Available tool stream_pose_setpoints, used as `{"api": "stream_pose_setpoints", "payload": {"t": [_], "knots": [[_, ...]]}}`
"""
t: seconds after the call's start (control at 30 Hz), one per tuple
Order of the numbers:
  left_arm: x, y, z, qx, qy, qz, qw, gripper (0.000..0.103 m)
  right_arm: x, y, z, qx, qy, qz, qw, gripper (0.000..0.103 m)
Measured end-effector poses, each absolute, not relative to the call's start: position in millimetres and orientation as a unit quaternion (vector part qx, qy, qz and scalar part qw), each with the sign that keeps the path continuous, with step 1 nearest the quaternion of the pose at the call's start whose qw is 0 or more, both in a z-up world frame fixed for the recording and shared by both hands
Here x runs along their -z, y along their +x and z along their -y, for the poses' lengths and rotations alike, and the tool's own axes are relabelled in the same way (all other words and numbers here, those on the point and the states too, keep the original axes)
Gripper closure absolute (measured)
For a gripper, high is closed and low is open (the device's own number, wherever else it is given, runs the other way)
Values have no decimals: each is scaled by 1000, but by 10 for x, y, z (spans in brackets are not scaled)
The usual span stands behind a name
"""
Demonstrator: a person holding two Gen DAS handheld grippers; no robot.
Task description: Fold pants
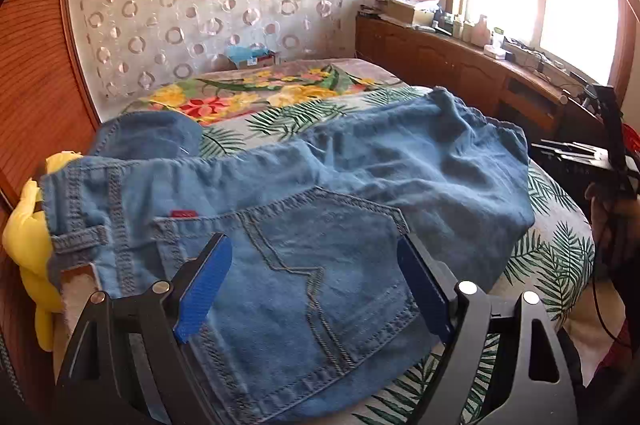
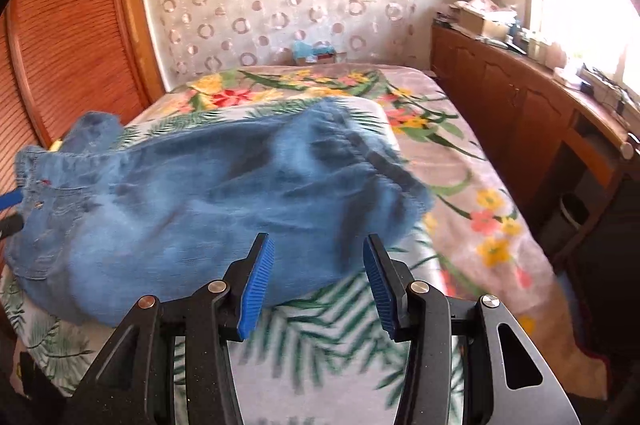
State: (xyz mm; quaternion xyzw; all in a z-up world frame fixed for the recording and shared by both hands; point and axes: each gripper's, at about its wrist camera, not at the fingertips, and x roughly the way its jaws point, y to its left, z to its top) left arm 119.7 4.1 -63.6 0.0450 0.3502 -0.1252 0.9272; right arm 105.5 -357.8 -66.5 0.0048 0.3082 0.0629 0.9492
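The bed (image 2: pixel 472 161) carries a leaf-print blanket (image 2: pixel 320 321). Blue pants (image 1: pixel 320 185) lie rumpled across the blanket's near edge, back pocket (image 1: pixel 304 265) up. The left gripper (image 1: pixel 316 261) hovers over that pocket, jaws wide, holding nothing. The right gripper (image 2: pixel 318 263) sits at the pants' near hem, jaws half open, empty.
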Motion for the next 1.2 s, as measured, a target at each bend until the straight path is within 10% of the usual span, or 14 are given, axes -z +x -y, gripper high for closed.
{"api": "stream_pose_setpoints", "payload": {"t": [0.5,0.63,1.2], "knots": [[845,1159,47,131,40,-372,918,18,725,1601,3801,-25,34,-362,931,55],[848,1150,27,129,41,-371,919,18,704,1621,3805,-31,39,-361,931,98],[517,860,-563,91,7,-323,942,18,-226,1097,2481,-192,-44,-238,951,100]]}}
